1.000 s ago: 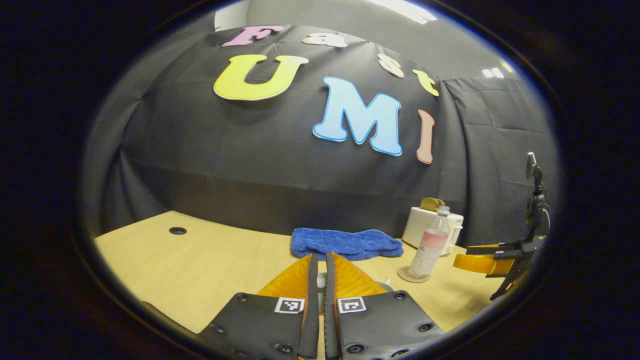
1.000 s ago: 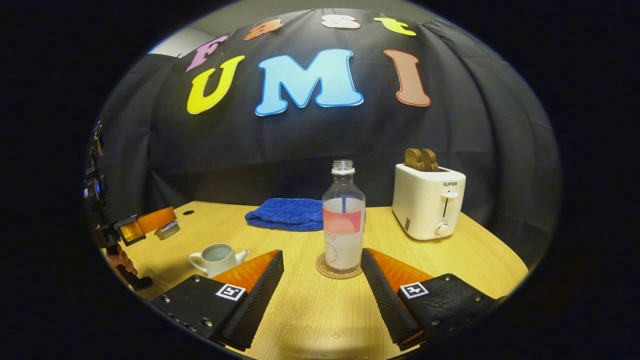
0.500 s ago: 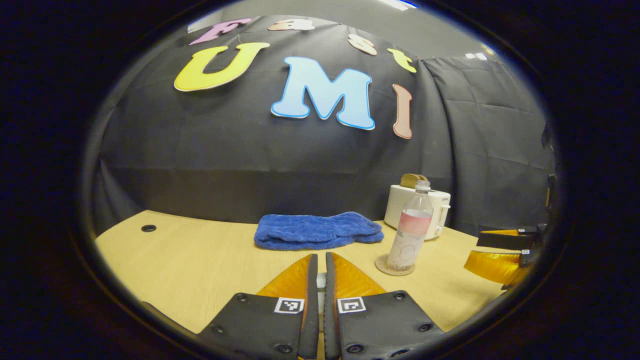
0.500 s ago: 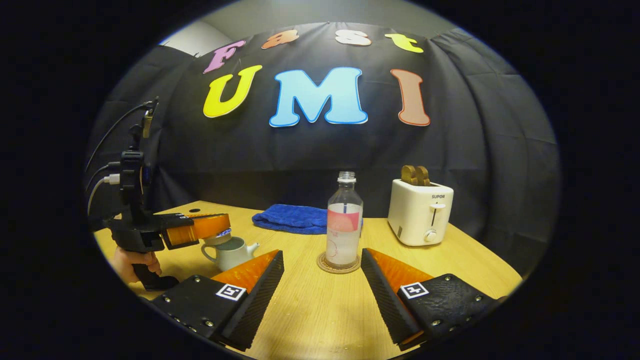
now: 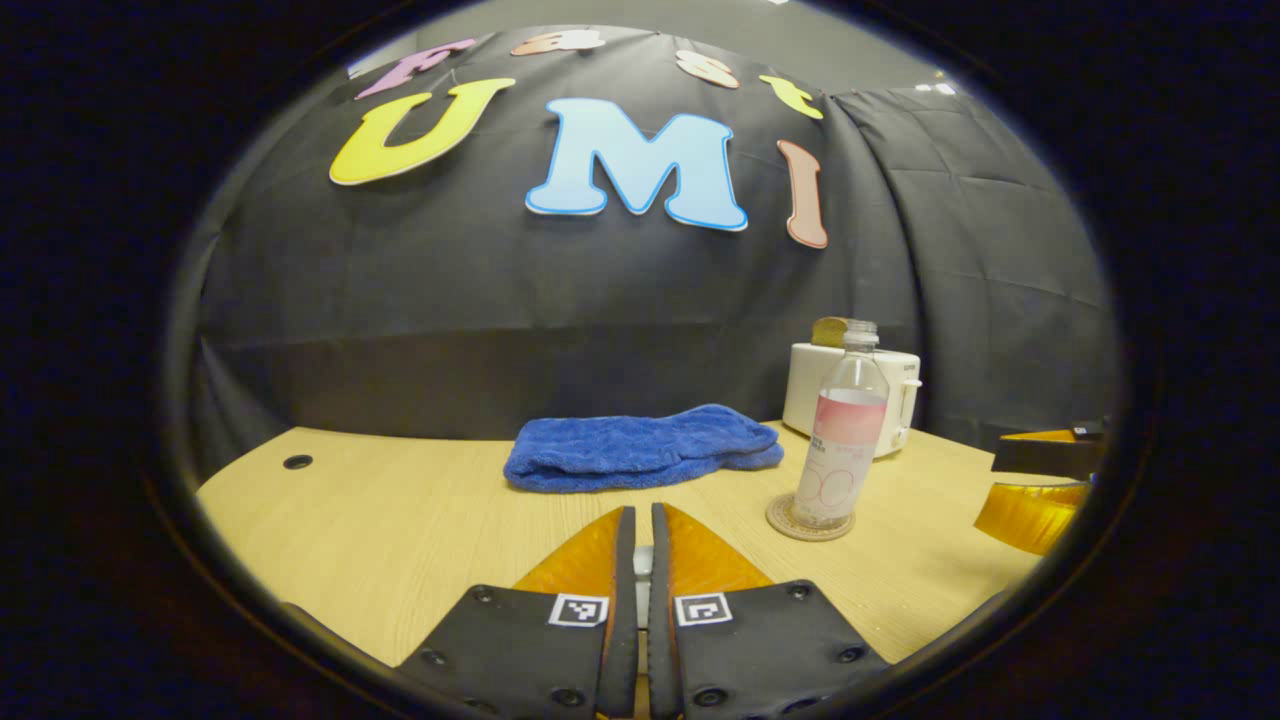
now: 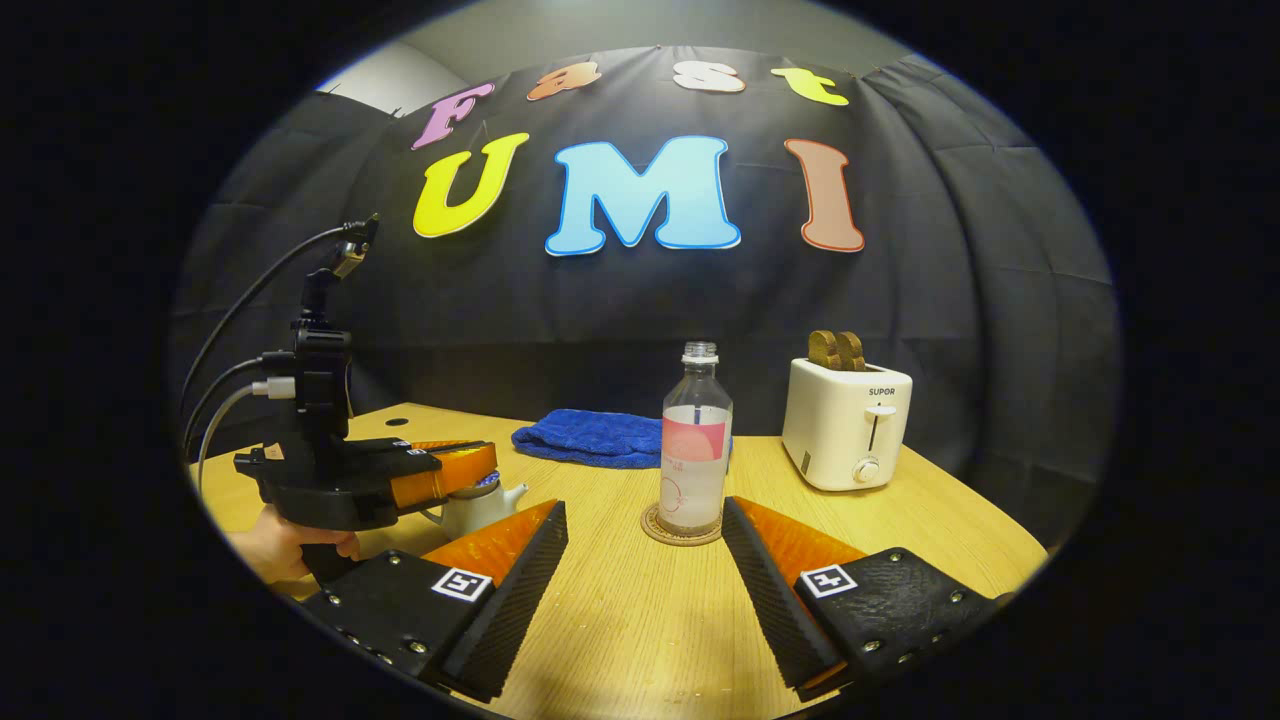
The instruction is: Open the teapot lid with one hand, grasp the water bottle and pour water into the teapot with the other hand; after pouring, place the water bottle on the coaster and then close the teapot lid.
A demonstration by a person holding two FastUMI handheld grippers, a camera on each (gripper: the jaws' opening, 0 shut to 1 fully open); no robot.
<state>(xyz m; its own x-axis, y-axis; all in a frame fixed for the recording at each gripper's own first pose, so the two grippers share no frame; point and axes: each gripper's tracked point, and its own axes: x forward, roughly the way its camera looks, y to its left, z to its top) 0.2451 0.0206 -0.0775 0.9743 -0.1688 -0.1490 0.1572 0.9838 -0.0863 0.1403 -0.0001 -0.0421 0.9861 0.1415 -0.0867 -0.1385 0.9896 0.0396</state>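
The clear water bottle (image 6: 695,455) stands upright without a cap on the round coaster (image 6: 680,525); in the left gripper view the bottle (image 5: 840,440) and coaster (image 5: 808,518) are right of centre. My right gripper (image 6: 645,560) is open, a short way in front of the bottle and not touching it. The white teapot (image 6: 475,508) sits at the left. My left gripper (image 6: 485,465) hovers right over its mouth, shut on the teapot lid (image 6: 485,482). Between the left gripper's (image 5: 637,515) closed fingers a bit of white lid (image 5: 642,560) shows.
A blue towel (image 6: 590,438) lies at the back of the wooden table (image 6: 620,630). A white toaster (image 6: 845,420) with bread in it stands at the back right. A hand (image 6: 285,545) holds the left gripper's handle, with cables running up from it.
The left gripper has carried the lid from the far left rightward and down over the teapot. The right gripper has drawn back a little from the bottle and stays open.
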